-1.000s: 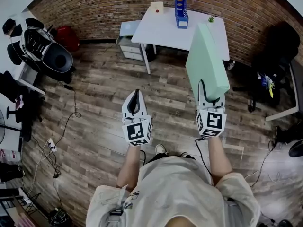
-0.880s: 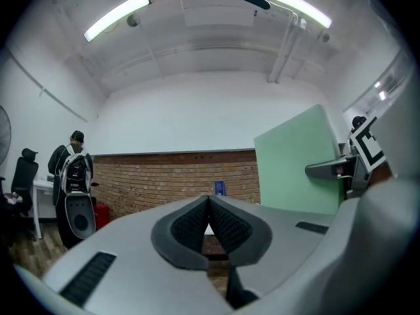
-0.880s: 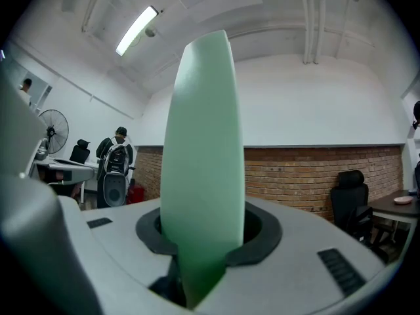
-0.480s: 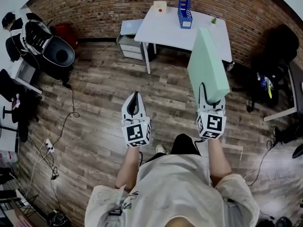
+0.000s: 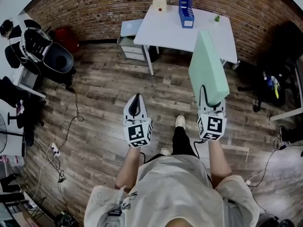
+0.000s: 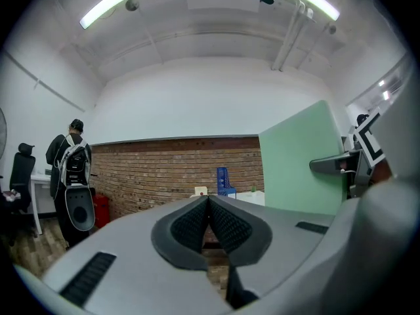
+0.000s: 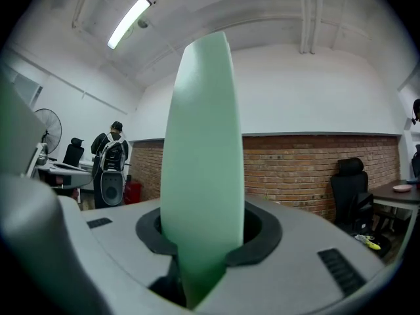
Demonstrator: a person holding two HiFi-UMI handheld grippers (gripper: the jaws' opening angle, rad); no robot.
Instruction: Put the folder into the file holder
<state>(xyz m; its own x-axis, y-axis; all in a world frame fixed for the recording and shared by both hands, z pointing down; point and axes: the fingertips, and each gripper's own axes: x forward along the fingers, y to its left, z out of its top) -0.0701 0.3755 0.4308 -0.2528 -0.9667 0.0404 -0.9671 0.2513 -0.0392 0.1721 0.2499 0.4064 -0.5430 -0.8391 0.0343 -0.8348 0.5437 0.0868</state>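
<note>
A thick pale green folder (image 5: 207,67) stands on end in my right gripper (image 5: 210,106), whose jaws are shut on its lower edge; in the right gripper view the green folder (image 7: 202,149) rises between the two dark pads. My left gripper (image 5: 136,103) is shut and holds nothing, its pads pressed together in the left gripper view (image 6: 209,216). The blue file holder (image 5: 185,6) stands upright on the white table (image 5: 170,30) by the brick wall, well ahead of both grippers. From the left gripper view the file holder (image 6: 225,181) looks small and distant, and the folder (image 6: 303,156) fills the right side.
A grey drawer unit (image 5: 130,44) stands beside the table's left leg. A small box (image 5: 159,5) and a tiny plant (image 5: 217,18) sit on the table. Black chairs (image 5: 49,53) stand at left, another chair (image 5: 286,46) at right. Cables (image 5: 71,122) trail over the wood floor. A person with a backpack (image 6: 73,176) stands far left.
The view has advanced slightly toward the table; one foot has stepped forward between the grippers. Both grippers keep their grip and position.
</note>
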